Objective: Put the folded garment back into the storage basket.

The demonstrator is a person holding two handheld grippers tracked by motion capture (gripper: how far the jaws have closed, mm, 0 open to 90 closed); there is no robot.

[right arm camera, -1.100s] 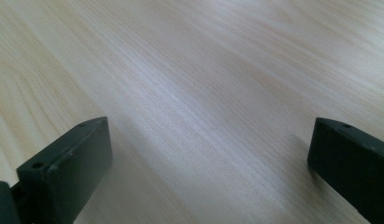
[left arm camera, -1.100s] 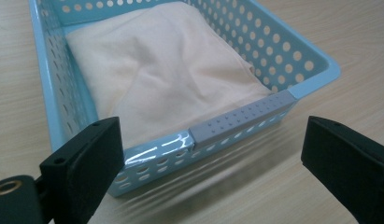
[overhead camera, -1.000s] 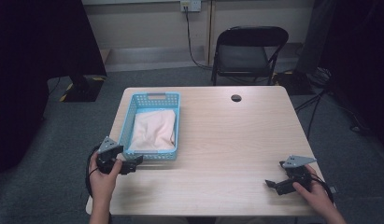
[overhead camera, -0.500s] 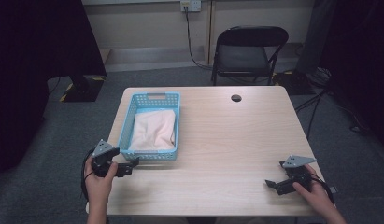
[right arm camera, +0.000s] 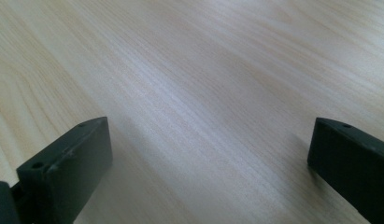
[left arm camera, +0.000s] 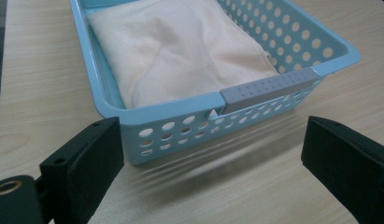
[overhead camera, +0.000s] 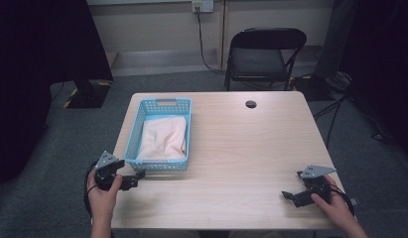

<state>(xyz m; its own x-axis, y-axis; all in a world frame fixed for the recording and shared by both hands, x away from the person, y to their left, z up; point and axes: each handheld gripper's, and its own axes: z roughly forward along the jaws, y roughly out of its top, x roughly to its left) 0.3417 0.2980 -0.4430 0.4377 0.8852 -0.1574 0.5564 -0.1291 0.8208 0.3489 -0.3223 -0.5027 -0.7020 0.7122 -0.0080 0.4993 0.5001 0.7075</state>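
Grey carpet and a black folding chair [overhead camera: 265, 53] frame a pale wood-grain surface [overhead camera: 251, 148] seen from above.

At its near left corner, the left hand-held gripper [overhead camera: 134, 179] is held low in the person's left hand [overhead camera: 103, 196], jaws spread wide with nothing between them. In the left gripper view the two black jaws stand far apart, pointing at the near end wall of a light blue plastic basket [left arm camera: 180, 121], which sits just ahead of them without touching.

That basket [overhead camera: 164, 106] is rectangular, with rows of round holes through its sloping walls and a smooth rim. A grey strip with fine dots [left arm camera: 269, 88] is set into the near rim as a handle. It rests flat on the left part of the surface, its long side running away from the person. Inside lies a folded cream-coloured cloth [left arm camera: 180, 51], soft and slightly rumpled, with a shallow crease across the middle; it covers most of the bottom and stays below the rim.

Well apart, at the near right corner, the right hand-held gripper [overhead camera: 289, 197] is held in the right hand [overhead camera: 335, 208], also wide open and empty, its jaws over bare wood. A small dark round hole [overhead camera: 250, 104] sits near the far edge.
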